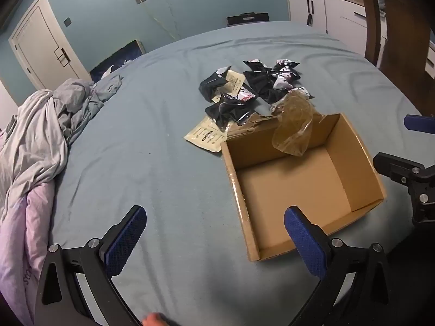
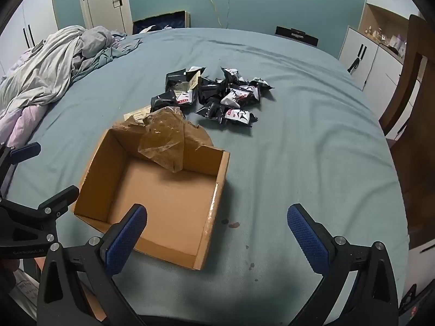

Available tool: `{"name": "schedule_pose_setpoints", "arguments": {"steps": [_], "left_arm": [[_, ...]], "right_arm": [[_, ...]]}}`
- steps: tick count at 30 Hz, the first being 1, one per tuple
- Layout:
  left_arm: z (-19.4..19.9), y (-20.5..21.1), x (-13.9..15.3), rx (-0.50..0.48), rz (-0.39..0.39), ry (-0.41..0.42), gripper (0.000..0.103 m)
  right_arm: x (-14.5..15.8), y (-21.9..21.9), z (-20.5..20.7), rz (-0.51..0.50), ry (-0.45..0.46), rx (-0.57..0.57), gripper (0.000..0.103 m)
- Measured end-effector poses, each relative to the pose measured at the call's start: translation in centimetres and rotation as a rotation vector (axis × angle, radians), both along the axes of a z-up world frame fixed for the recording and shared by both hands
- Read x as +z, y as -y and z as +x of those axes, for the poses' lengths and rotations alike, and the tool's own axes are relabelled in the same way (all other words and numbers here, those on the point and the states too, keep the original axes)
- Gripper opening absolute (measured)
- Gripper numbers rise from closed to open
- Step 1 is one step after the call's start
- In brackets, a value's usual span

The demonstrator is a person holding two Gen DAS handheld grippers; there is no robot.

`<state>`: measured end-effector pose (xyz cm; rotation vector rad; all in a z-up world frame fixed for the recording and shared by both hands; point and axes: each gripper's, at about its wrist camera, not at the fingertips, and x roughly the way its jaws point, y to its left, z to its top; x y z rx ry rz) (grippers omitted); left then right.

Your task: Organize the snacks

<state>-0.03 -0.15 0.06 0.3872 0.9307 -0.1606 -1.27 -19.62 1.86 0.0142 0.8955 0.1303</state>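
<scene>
In front of you lies the bed [image 1: 163, 163], covered by a blue-grey sheet that fills most of both views. On its left side, a crumpled duvet [image 1: 40, 135] is piled up, grey above and pale pink below.

Near the middle of the bed stands the cardboard box [image 1: 299, 184], open at the top, with nothing on its bottom. A crinkled clear plastic film [image 1: 293, 127] hangs over its far wall and partly into the box.

Just beyond the box you see the snack packets [image 2: 225, 95], a loose heap of black-and-white wrappers lying on the sheet, outside the box. Beside them, at the far left corner of the box, lies a flat beige packet [image 1: 205, 135]; its printing is too small to read.

Your left gripper [image 1: 214, 233] hovers over the sheet at the near left side of the box, fingers wide apart, holding nothing. Your right gripper [image 2: 217, 231] hovers at the near right side of the box, fingers also spread wide and holding nothing.
</scene>
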Motion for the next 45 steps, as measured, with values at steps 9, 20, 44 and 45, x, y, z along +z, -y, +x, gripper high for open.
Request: {"name": "schedule_pose_setpoints", "arguments": {"steps": [9,20,44,45], "left_arm": [[0.3,0.1,0.0,-0.007,-0.045,-0.018,0.103],[0.2,-0.4,0.5,-0.017,-0.080,-0.026,0.103],[1.2,-1.3,0.4,0.011,-0.138,-0.067,0.103],[1.3,-1.3,0.4,0.010,-0.143,-0.070,0.103]], "right_arm": [[0.1,-0.1,0.0,-0.010,0.003,0.007,0.103],[0.2,0.3,-0.1,0.009,0.004,-0.001,0.103],[0.3,0.6,0.1,0.028,-0.002,-0.008,0.103],[0.2,0.6,0.1,0.029,-0.003,-0.008,0.103]]}}
